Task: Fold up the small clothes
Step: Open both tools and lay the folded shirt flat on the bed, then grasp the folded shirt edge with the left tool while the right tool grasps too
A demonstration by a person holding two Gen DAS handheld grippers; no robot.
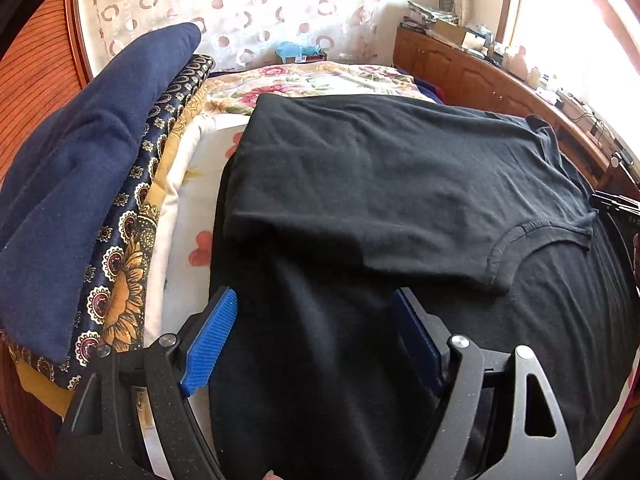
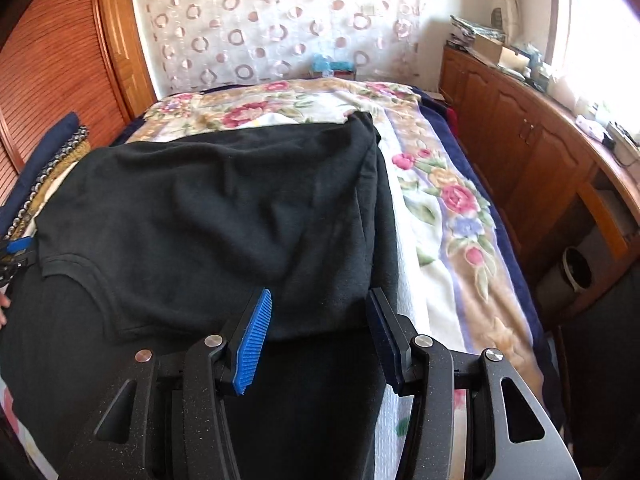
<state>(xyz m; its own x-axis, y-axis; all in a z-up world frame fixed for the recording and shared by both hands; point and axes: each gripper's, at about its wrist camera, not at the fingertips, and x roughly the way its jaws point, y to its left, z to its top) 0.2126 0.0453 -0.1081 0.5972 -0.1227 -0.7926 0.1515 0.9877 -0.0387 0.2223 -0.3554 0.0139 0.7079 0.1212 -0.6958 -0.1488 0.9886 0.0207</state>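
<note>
Floral bedspread [image 2: 452, 200] bears soft, folded black shirt [image 1: 400, 184].

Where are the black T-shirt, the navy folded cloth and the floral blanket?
black T-shirt [image 1: 400, 184]: left wrist view, middle of the folded-over upper layer.
navy folded cloth [image 1: 80, 176]: left wrist view, its broad top face.
floral blanket [image 2: 448, 200]: right wrist view, bare stretch right of the shirt.

Daylight is thrown in from a window [image 1: 568, 20] at the upper right, blown out to white glare. Straight lines are bent by fisheye distortion, corners are darkened, and the black shirt [image 1: 400, 184] is rendered with little detail.
</note>
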